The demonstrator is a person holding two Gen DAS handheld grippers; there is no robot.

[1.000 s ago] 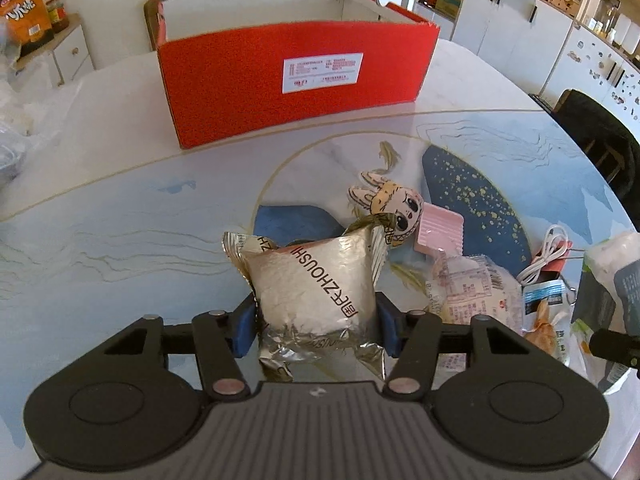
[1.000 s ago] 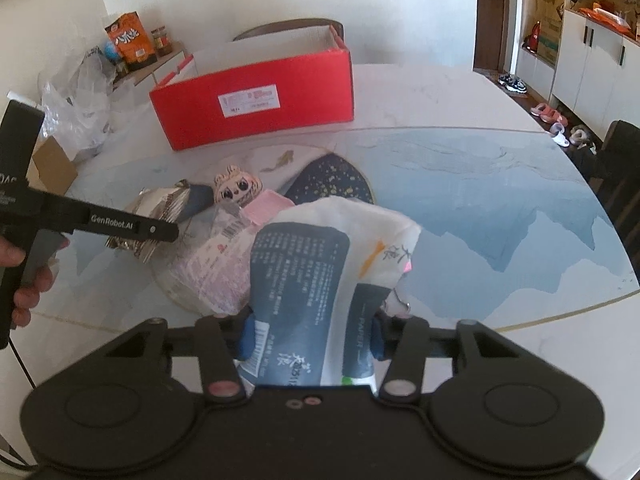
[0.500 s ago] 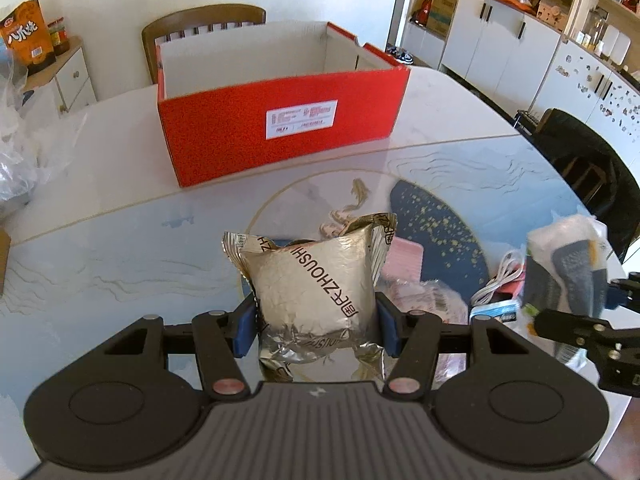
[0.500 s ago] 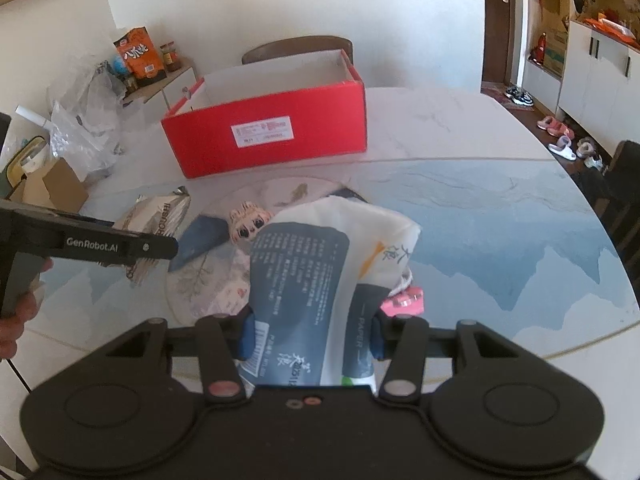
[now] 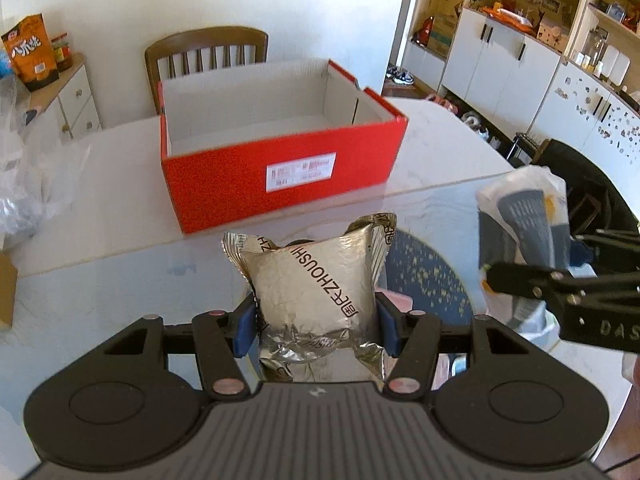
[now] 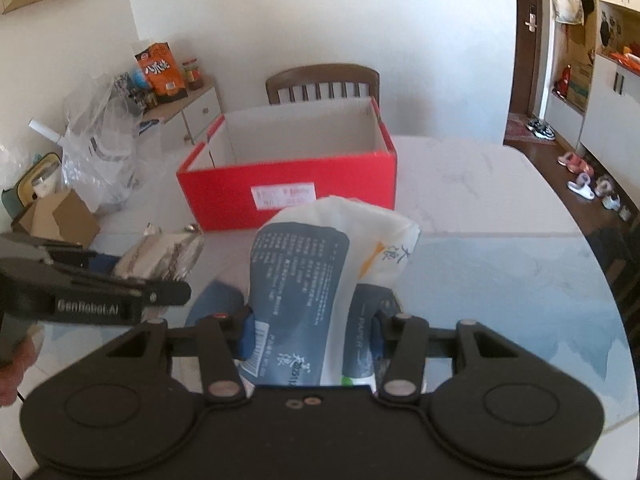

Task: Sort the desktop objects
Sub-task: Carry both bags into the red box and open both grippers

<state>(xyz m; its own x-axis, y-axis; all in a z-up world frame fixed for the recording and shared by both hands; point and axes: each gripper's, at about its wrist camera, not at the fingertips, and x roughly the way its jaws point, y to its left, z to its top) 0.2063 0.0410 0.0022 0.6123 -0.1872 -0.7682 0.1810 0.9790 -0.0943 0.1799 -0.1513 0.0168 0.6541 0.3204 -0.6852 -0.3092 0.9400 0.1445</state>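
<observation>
- Between our left tongs' (image 5: 316,320) blue pads (image 5: 245,330): silver foil pouch (image 5: 314,282), pinched at its sides near the lower end. Tongs clamped on it.
- Pouch stands up out of the jaws, top corners flared, black lettering running diagonally across its face. It hangs clear above the table (image 5: 100,216).
- Between our right tongs' (image 6: 310,334) pads: white and grey-blue tissue pack (image 6: 320,280), gripped on both sides near its lower end. Tongs clamped on it.
- Pack sticks up and forward from the jaws, white top end leaning right, printed face toward the camera. Also off the table.
- Red box (image 5: 280,168) sits ahead of both tongs on the far part of the table, open top, white inside, white label on the near wall. We see nothing inside it from either view.
- Left view: pouch top edge lines up just below the box's near wall; the right tongs and pack show at the right edge, well apart from the pouch.
- Right view: pack's top overlaps the box's near wall; the left tongs with the pouch sit at left, near the box's left corner.
- Wooden chair (image 5: 208,56) behind the box.
- Orange snack bag (image 6: 160,68) on the side cabinet at the wall, clear plastic bags (image 6: 100,148) beside it.
</observation>
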